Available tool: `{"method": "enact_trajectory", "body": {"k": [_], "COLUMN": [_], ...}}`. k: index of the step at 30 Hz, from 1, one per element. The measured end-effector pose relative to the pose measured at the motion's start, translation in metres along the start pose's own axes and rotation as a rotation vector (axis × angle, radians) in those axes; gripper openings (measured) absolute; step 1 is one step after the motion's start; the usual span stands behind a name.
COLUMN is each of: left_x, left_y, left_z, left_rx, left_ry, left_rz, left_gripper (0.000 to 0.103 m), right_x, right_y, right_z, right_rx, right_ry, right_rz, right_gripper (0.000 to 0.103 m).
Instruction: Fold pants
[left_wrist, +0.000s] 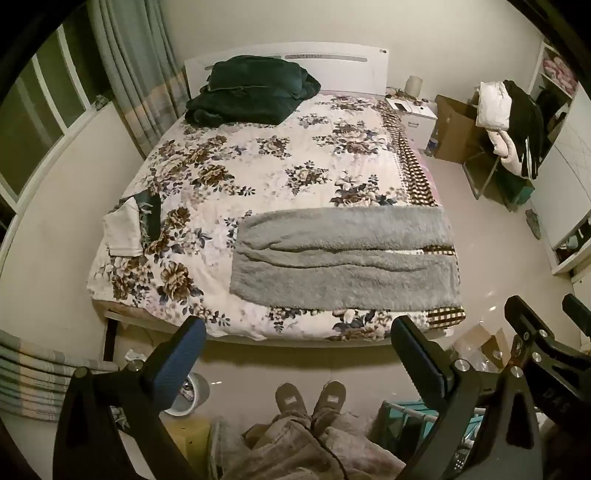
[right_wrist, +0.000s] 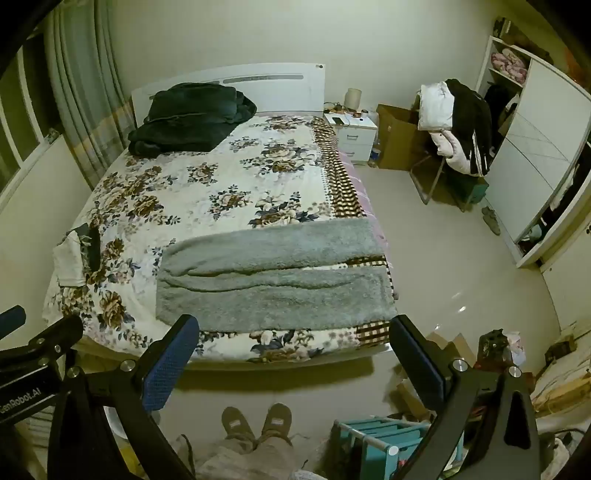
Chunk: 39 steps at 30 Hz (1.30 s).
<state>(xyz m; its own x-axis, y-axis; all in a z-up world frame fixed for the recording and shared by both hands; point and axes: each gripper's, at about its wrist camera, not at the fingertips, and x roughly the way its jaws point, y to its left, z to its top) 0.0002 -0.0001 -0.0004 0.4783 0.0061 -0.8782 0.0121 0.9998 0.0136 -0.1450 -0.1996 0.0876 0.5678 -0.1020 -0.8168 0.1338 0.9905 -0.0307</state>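
Grey fleece pants (left_wrist: 343, 258) lie flat across the near right part of the bed, legs side by side and running left to right; they also show in the right wrist view (right_wrist: 273, 280). My left gripper (left_wrist: 297, 336) is open and empty, held in the air above the floor, short of the bed's foot edge. My right gripper (right_wrist: 291, 336) is open and empty too, at about the same height and distance, to the right of the left one (left_wrist: 546, 321). Neither touches the pants.
The bed has a floral cover (left_wrist: 258, 162). A dark green bundle (left_wrist: 251, 88) lies by the headboard, small folded cloths (left_wrist: 129, 225) at the left edge. A nightstand (right_wrist: 352, 134), box and clothes-laden chair (right_wrist: 458, 133) stand right. The person's slippered feet (left_wrist: 310, 398) are below.
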Motion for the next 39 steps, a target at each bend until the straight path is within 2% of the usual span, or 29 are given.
{"method": "enact_trajectory", "body": {"k": [19, 39], "left_x": [-0.008, -0.013], "left_y": [-0.014, -0.009], "left_z": [0.011, 0.009], "left_rx": [0.005, 0.014], "left_ry": [-0.003, -0.015], "left_rz": [0.005, 0.007], "left_gripper": [0.102, 0.102], "right_x": [0.002, -0.002], "right_y": [0.0, 0.002], "right_z": [0.0, 0.002], "right_rx": [-0.008, -0.008], "right_ry": [0.003, 0.007], "right_rz": [-0.021, -0.002], "right_gripper": [0.103, 0.103]}}
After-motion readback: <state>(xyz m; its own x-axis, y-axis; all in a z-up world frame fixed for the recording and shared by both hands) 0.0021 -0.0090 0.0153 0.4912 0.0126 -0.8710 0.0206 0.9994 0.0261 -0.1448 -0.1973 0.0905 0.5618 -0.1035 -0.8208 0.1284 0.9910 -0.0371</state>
